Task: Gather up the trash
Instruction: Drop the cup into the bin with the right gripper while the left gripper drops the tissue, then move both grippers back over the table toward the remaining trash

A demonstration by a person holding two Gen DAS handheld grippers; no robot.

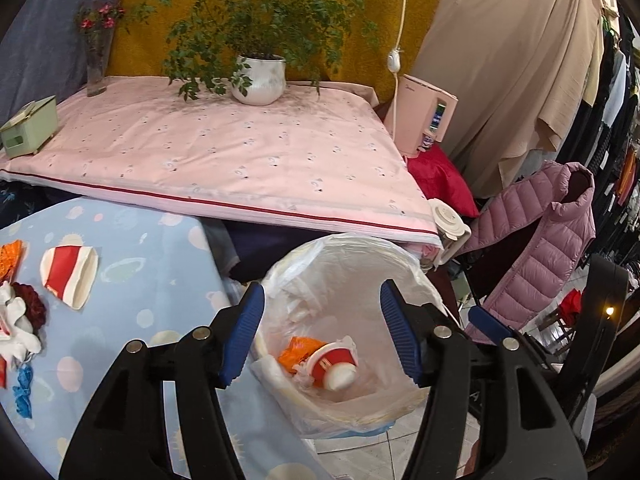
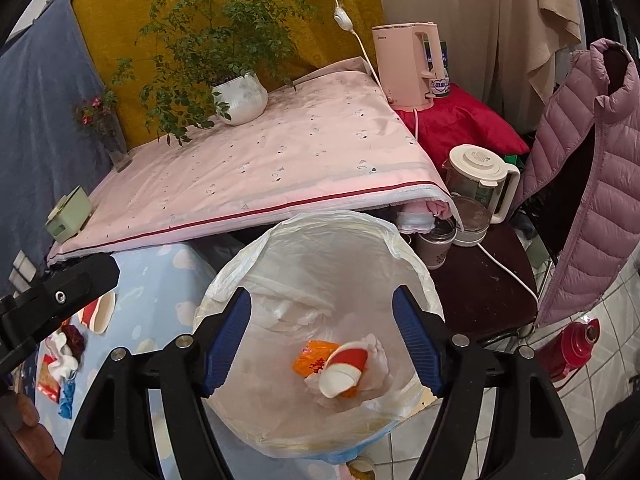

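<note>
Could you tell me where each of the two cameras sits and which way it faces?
Left wrist: on the left gripper, looking down past its open blue-padded fingers into the lined trash bin; the right gripper's body shows at the right edge.
Right wrist: on the right gripper, looking down more squarely into the bin, fingers open and empty; the left gripper's body shows at the left edge.
Shared: the bin, the red-and-white paper cup in it, the flattened cup on the blue cloth, the potted plant.

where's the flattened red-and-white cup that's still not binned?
The flattened cup lies on the blue tablecloth at the left of the left wrist view, left of the lined bin, beside the leftover scraps near the frame edge.
</note>
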